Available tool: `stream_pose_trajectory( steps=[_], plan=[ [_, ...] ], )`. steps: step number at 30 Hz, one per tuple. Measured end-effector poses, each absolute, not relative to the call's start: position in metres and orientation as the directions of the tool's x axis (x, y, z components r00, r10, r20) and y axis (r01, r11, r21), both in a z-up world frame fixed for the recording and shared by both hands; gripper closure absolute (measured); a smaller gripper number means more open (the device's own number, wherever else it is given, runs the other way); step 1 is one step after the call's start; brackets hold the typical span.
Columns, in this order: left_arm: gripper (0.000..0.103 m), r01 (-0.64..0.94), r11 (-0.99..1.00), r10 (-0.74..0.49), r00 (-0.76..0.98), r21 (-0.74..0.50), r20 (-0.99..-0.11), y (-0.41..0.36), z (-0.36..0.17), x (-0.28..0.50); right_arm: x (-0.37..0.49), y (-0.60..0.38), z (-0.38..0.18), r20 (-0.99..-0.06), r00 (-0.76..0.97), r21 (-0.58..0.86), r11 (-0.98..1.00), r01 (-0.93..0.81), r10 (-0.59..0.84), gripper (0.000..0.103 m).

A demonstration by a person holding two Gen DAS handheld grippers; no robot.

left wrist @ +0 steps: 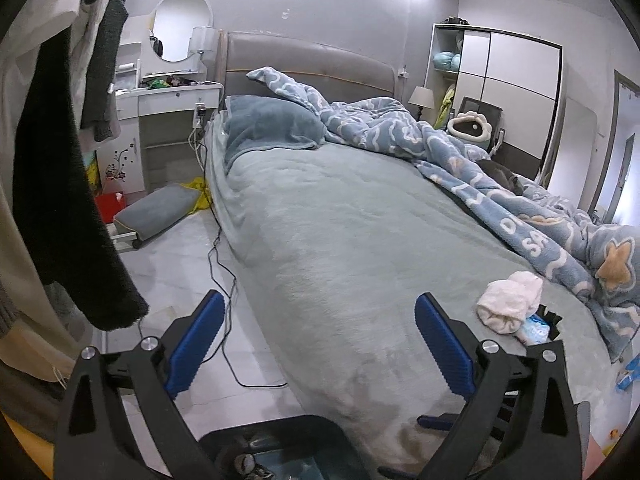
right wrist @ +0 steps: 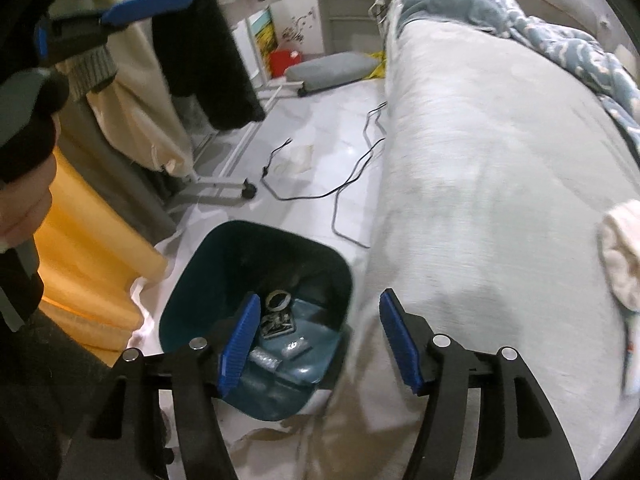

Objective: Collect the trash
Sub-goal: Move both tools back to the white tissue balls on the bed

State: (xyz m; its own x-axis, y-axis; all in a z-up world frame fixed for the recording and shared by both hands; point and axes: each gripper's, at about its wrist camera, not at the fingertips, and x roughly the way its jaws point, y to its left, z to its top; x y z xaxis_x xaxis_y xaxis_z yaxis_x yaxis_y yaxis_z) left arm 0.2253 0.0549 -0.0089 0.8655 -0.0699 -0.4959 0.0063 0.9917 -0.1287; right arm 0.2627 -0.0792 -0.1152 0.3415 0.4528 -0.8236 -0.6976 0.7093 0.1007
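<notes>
Both tools were spread wide and carried nothing. The right tool [right wrist: 320, 340] hung over the near rim of the teal bin [right wrist: 192, 280], its left pad dipped inside the mouth, its right pad out past the bin toward the bed [right wrist: 480, 160]. Down in the bin lay bits already collected: a ring of tape, a dark printed wrapper and a couple of crinkled clear packets.

What mattered for the coming reach, I judged, was that the remaining litter lay ahead and to the right of both tools, up on the bed. From the left tool [left wrist: 320, 340], a pale blue plastic wrapper [left wrist: 534, 330] sat just beyond its right pad, half tucked under a rolled white cloth [left wrist: 508, 304] that touched it. I could not tell its long axis, since too little of it showed. A blue-and-white scrap [left wrist: 628, 374] lay further right, near the bed's edge.

The bin itself was directly below and in front of the left tool, only its rim showing at the bottom. From the right tool, the white cloth sat far off to the right; the wrapper beneath it was hidden in that view.

The right tool seemed nearer to that side of the bed, so the pick would probably fall to it, swinging rightward and away from the bin.
</notes>
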Motion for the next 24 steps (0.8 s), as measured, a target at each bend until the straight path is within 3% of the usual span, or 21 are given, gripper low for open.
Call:
stream_pose_trajectory(
  steps=[8,11,24],
  plan=[
    [0.006,0.049,0.989,-0.112,0.862,-0.138,-0.494,0.022,-0.006,0.231,0.268,-0.124,-0.097,-0.797,0.422,0.082,0.77,-0.633,0.432,0.038],
    [0.006,0.065,0.987,-0.129,0.862,-0.146,-0.489,0.01,-0.004,0.232,0.27,-0.141,-0.088,-0.783,0.461,0.068,0.794,-0.604,0.418,0.032],
    [0.005,0.154,0.978,-0.206,0.839,-0.144,-0.504,-0.033,-0.008,0.242,0.289,-0.22,-0.056,-0.72,0.594,0.087,0.895,-0.437,0.359,0.031]
  ],
)
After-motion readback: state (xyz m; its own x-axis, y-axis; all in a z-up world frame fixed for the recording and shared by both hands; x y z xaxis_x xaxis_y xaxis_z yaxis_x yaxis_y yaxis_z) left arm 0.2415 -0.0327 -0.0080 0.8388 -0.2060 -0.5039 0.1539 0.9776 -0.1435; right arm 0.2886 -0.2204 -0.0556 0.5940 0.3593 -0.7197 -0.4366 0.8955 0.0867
